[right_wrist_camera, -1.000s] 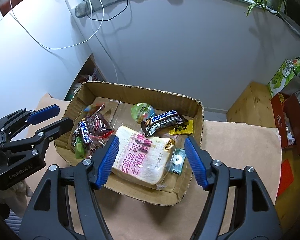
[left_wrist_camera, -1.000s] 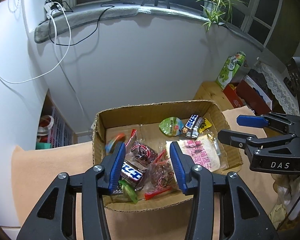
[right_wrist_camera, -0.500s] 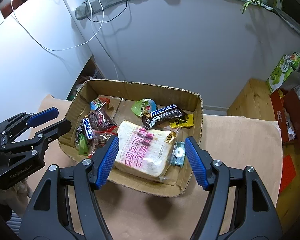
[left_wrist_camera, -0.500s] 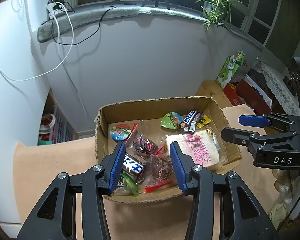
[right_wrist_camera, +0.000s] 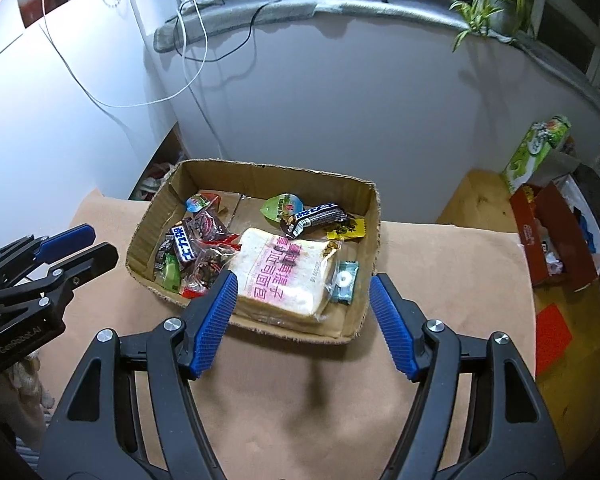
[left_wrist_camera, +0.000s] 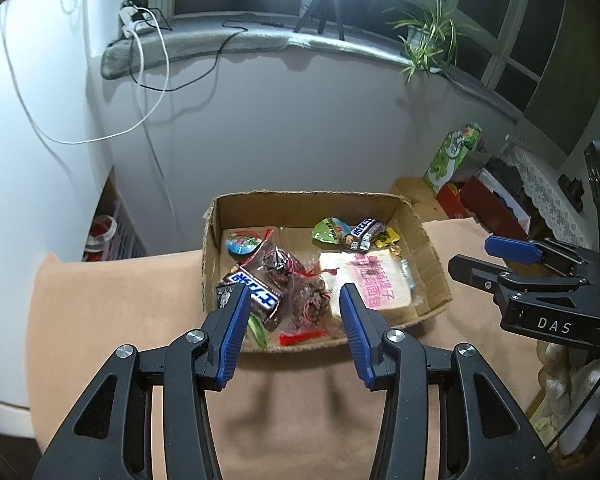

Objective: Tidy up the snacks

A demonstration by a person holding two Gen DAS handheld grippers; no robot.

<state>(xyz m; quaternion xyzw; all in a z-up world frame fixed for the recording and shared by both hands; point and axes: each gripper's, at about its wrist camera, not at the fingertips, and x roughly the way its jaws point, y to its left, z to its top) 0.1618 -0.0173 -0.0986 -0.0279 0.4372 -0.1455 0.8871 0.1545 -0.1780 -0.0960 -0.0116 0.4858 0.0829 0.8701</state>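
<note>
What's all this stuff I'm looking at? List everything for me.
cardboard box: one, brown, on the tan cloth, holding the snacks
tan cloth: one, covering the table
bread packet: one, white with pink writing, near right of box
chocolate bars: two, dark wrappers, one far right, one left
jelly cups: two, green lid far middle, blue lid far left
yellow sweet: one, far right
teal sweet: one, beside the bread
red-and-clear packets: several, left half
green carton: one, right, beyond the table
potted plant: one, green, windowsill
cables: white and black, hanging from sill
left tongs: blue pads, apart, empty
right tongs: blue pads, just opening wider, empty
</note>
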